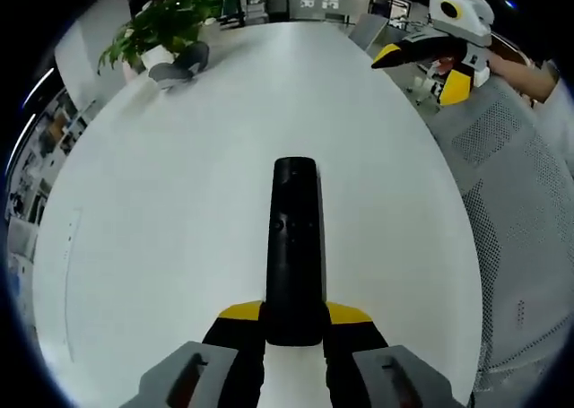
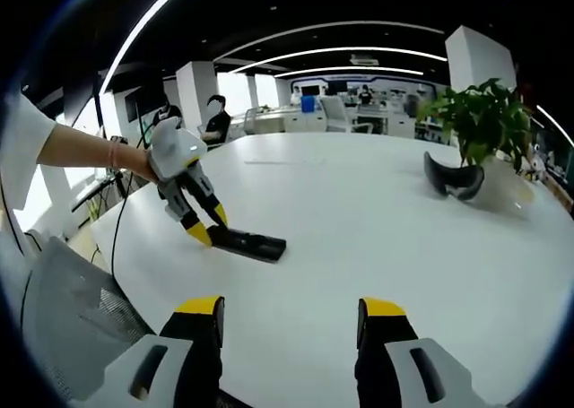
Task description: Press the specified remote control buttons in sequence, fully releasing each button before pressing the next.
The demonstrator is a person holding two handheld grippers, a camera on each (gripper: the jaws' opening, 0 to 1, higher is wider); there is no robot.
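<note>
The black remote control lay flat on the white desk, its near end clamped between the yellow-tipped jaws of the left tool and its length running straight away from that tool; in the right gripper view the same remote sat at the desk's left edge with the left tool gripping one end. The right tool hovered over the desk with its jaws spread wide and nothing between them, well apart from the remote, while a potted plant and a dark headset stood far across the desk.
</note>
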